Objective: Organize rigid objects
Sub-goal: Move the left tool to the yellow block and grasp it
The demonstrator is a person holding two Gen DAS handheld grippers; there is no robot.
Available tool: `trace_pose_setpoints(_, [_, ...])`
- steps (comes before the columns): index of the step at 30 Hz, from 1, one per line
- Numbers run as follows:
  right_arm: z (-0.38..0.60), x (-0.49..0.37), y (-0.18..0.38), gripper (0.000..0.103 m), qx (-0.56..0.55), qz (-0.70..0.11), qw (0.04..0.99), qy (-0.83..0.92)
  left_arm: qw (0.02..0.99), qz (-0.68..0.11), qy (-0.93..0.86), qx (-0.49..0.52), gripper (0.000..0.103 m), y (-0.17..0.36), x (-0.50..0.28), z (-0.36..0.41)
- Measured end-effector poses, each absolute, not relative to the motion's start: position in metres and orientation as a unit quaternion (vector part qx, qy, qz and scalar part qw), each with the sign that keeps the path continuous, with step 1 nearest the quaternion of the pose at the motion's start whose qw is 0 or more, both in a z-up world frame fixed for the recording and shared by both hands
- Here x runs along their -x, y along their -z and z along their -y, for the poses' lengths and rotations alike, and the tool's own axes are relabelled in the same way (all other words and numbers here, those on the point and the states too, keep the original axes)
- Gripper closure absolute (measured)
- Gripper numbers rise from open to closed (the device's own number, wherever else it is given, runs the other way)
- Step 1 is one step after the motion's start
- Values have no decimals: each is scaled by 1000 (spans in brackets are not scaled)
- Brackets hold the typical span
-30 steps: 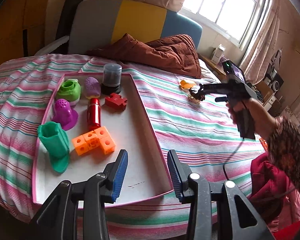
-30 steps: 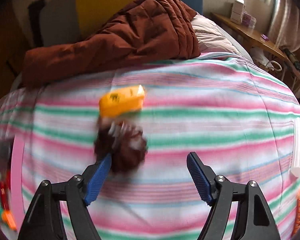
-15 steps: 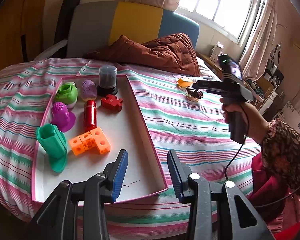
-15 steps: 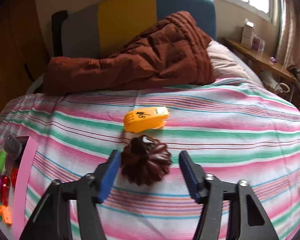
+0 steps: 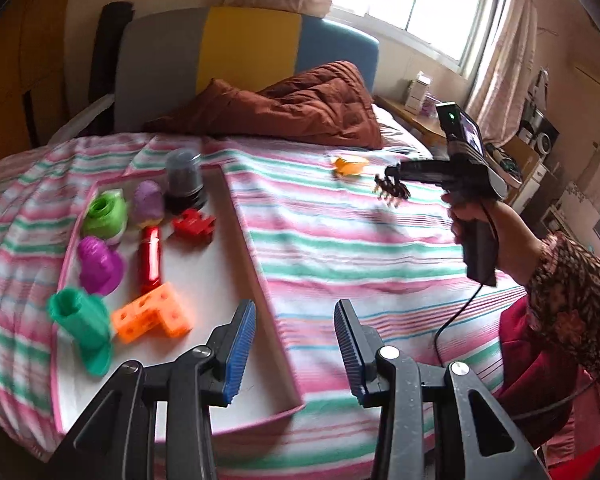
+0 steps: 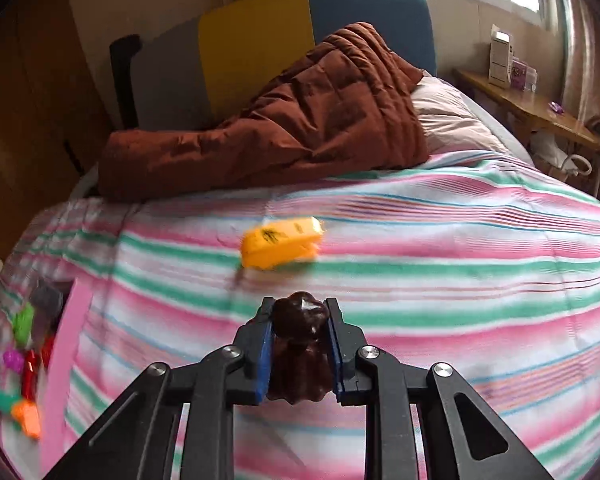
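Observation:
My right gripper [image 6: 300, 310] is shut on a dark brown ridged piece [image 6: 300, 344] and holds it just above the striped bedspread. In the left wrist view the same gripper [image 5: 392, 182] carries the brown piece [image 5: 390, 194] in the air, right of the tray. An orange clip [image 6: 282, 242] lies on the bed just beyond it. My left gripper [image 5: 296, 320] stands open and empty over the front right corner of the pink-rimmed white tray [image 5: 228, 280]. In the tray are a green cup [image 5: 80, 320], orange cube block [image 5: 152, 316], red cylinder [image 5: 150, 252], red puzzle piece [image 5: 192, 226] and several other toys.
A brown quilt [image 6: 280, 120] is heaped at the head of the bed against the grey, yellow and blue headboard [image 5: 248, 52]. A wooden shelf [image 6: 540, 108] with boxes runs under the window. A person's patterned sleeve [image 5: 572, 280] and red clothing fill the right side.
The right jaws have closed on the brown piece and lifted it off the bedspread. The left gripper has shifted a little and stays open.

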State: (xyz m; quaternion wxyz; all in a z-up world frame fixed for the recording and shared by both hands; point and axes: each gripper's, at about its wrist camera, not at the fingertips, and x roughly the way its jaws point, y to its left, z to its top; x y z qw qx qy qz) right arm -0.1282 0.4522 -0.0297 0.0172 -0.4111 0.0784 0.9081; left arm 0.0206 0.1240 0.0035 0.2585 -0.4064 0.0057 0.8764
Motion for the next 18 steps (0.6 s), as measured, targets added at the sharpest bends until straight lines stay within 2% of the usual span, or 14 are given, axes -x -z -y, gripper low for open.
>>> trace_pose_setpoints(4, [-467,105,36,80,433,-58,23,-899,281,-19,-871,404,62,-10,-5,-156])
trace_pose_setpoints(9, [-484,99,40,80,433,-82,22,-897,308,-40,-856,413,62,-13,20,-207])
trace_pose_setpoints(11, [-487,100,41,80,440,-88,27,-893,316,-45,-851,416,58,-12,29,-223])
trace_pose_setpoints(18, [-485,99,41,79,450,-77,36,-889,310,-78,-840,439,57,5,82,-278])
